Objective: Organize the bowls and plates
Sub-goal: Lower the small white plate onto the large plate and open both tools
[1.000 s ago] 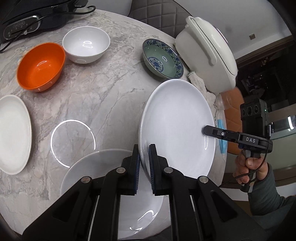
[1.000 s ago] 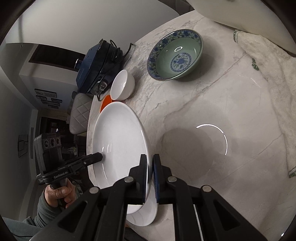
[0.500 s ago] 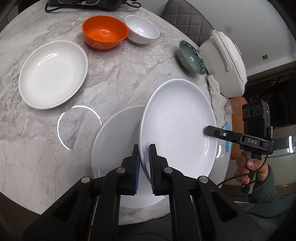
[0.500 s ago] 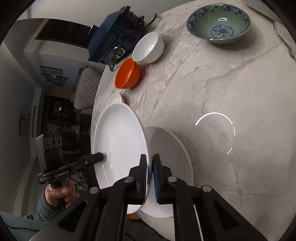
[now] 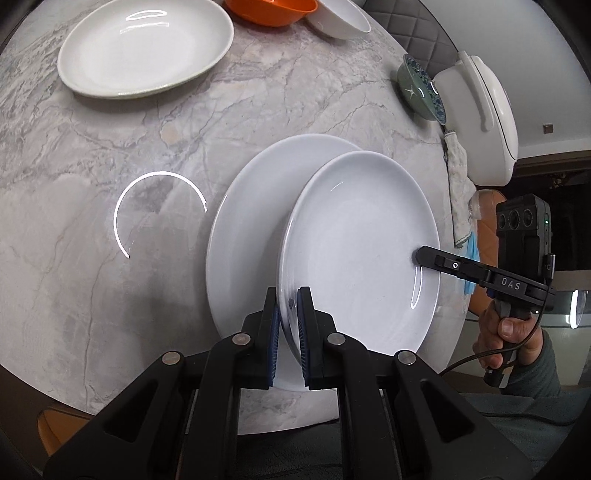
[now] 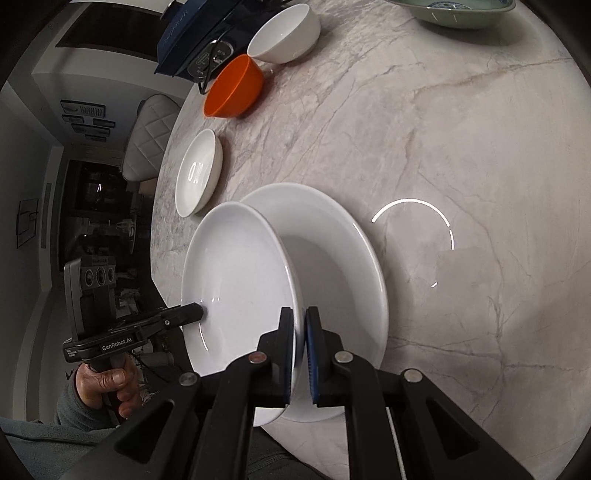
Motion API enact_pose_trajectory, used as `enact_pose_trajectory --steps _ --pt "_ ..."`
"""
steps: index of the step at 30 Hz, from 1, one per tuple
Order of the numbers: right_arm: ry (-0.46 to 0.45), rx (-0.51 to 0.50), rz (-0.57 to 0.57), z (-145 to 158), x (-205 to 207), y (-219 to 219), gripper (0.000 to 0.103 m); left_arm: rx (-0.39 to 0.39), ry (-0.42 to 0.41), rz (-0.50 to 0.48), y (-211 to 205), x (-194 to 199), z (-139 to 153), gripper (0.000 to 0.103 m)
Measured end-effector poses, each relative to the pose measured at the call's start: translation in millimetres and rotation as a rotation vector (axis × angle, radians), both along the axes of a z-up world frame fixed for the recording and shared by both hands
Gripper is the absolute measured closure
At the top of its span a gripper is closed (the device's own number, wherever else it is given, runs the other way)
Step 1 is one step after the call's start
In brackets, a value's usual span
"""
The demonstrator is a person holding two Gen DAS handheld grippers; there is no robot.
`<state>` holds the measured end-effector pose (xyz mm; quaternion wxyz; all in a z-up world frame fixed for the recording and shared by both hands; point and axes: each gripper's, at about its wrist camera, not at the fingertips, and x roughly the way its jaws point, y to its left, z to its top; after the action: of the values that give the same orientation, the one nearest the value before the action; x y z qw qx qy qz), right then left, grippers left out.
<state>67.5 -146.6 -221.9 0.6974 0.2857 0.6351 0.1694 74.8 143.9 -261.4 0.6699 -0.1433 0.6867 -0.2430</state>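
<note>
Both grippers hold one white plate (image 5: 362,243) by opposite rims. My left gripper (image 5: 287,306) is shut on its near-left rim, and my right gripper (image 6: 300,328) is shut on the other rim. The held plate (image 6: 236,288) hangs tilted, partly over a second white plate (image 5: 251,206) lying flat near the table's front edge (image 6: 332,266). A third white plate (image 5: 144,48) lies at the far left. An orange bowl (image 6: 236,88), a white bowl (image 6: 284,33) and a blue-patterned green bowl (image 5: 419,92) stand further back.
A white rice cooker (image 5: 476,110) and a cloth (image 5: 458,184) sit at the table's right edge. A dark appliance (image 6: 195,37) with a cable stands behind the bowls. The marble table (image 5: 110,166) is bare left of the plates. A hand (image 5: 506,332) grips the right gripper's handle.
Both grippers have carried the held plate down and across the table. It now hangs lower, overlapping the flat plate near the front edge, which lay off to the side before.
</note>
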Motion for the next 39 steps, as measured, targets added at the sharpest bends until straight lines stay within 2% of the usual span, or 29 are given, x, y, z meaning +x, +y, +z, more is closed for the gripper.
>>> enact_pose_trajectory --steps 11,15,28,39 --pt "0.012 -0.068 0.020 -20.8 -1.9 1.4 0.094 0.056 -0.006 -0.021 -11.6 3.6 -27.7 0.095" --pt "0.007 -0.097 0.041 -23.4 -2.3 5.1 0.094 0.053 -0.003 -0.011 -12.7 2.8 -34.7 0.095" --pt "-0.027 -0.139 0.073 -20.5 -3.9 8.6 0.094 0.062 -0.031 0.020 -9.9 3.1 -31.7 0.094" --pt "-0.091 -0.259 0.146 -12.6 -6.2 26.5 0.093 0.084 -0.071 0.025 -10.0 -0.5 -27.8 0.093"
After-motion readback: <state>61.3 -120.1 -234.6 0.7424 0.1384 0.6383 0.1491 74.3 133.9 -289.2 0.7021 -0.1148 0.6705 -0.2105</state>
